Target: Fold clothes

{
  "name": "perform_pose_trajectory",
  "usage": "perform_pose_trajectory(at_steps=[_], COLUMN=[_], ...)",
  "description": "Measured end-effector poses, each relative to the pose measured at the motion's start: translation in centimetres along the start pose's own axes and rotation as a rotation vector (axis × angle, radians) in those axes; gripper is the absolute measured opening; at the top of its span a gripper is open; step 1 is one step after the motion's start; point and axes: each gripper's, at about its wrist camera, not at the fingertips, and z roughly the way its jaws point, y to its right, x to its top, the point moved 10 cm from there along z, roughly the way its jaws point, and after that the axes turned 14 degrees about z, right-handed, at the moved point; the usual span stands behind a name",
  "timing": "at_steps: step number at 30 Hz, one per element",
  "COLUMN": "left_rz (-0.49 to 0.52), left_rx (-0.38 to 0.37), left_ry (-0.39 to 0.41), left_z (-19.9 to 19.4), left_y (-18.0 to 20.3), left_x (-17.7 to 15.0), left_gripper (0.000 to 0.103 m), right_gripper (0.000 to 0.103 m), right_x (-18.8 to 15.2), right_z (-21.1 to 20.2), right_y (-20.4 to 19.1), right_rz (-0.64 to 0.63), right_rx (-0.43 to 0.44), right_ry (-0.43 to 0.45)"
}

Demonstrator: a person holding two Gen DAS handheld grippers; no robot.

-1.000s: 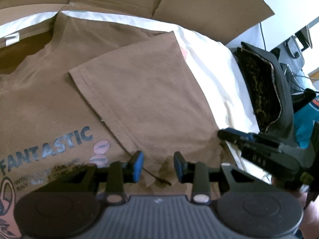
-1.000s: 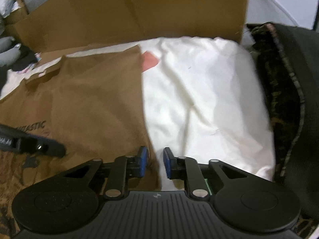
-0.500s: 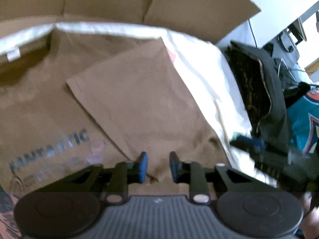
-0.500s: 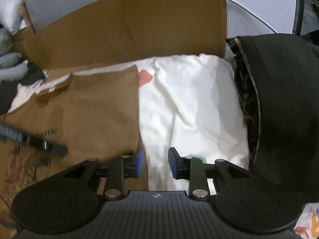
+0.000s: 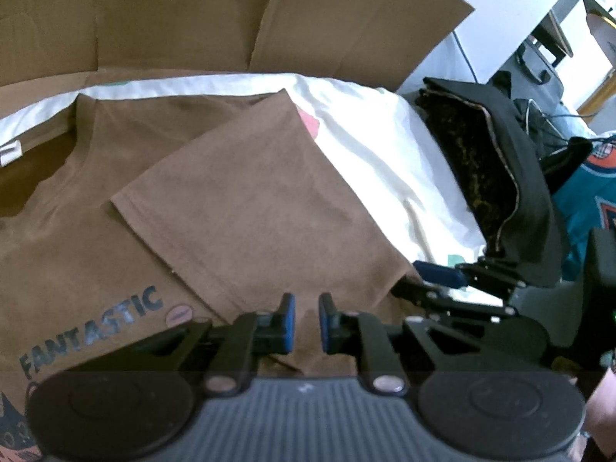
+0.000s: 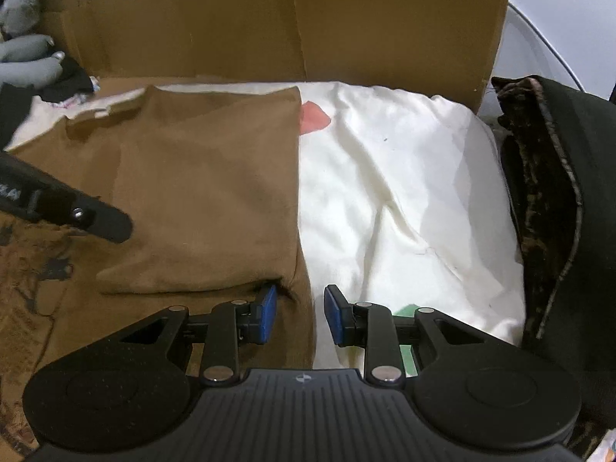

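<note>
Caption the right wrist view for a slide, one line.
Right tongs open over the folded edge of the brown T-shirt, which lies on a white garment; cardboard behind.

Flattened cardboard (image 6: 292, 27) is standing up along the far side, walling off any reach beyond the brown shirt (image 6: 200, 192) and the white cloth (image 6: 404, 200). To the right, a heap of dark clothes (image 6: 546, 200) is rising beside the white cloth and closing off that flank. Between shirt edge and heap, the white cloth is lying low and rumpled, leaving an open lane ahead of the right hand-held gripper (image 6: 299, 313). The left hand-held gripper (image 5: 307, 323) is hovering over the shirt's folded sleeve, with the right one just beside it, crowding the shirt's near right corner. More garments (image 6: 30, 57) are piling at the far left.
</note>
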Motion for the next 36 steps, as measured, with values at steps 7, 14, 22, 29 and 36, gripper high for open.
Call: perform_pose_trajectory(at_steps=[7,14,22,29,36], left_rz=[0.010,0.014,-0.098,0.028,0.123], left_rx=[-0.020,-0.038,-0.073,-0.014,-0.002], left_ry=[-0.055,-0.079,-0.067,-0.064,-0.044], left_z=[1.7,1.2,0.7,1.5,1.1], left_y=[0.1,-0.2,-0.5,1.1,2.6], left_x=[-1.5,-2.7,-2.4,-2.3,-2.5], left_gripper=[0.008,0.008,0.024,0.030,0.036], right_gripper=[0.022,0.022,0.022,0.011,0.008], right_x=[0.8,0.2,2.0,4.1,2.1], right_z=[0.2,-0.4,-3.5,-2.4,0.2], right_y=[1.3,1.6,1.3,0.0,-1.2], right_rz=[0.107,0.093,0.103,0.169,0.135], right_rx=[-0.004,-0.024,0.006,0.064,0.058], right_ry=[0.014,-0.016,0.034,0.041,-0.029])
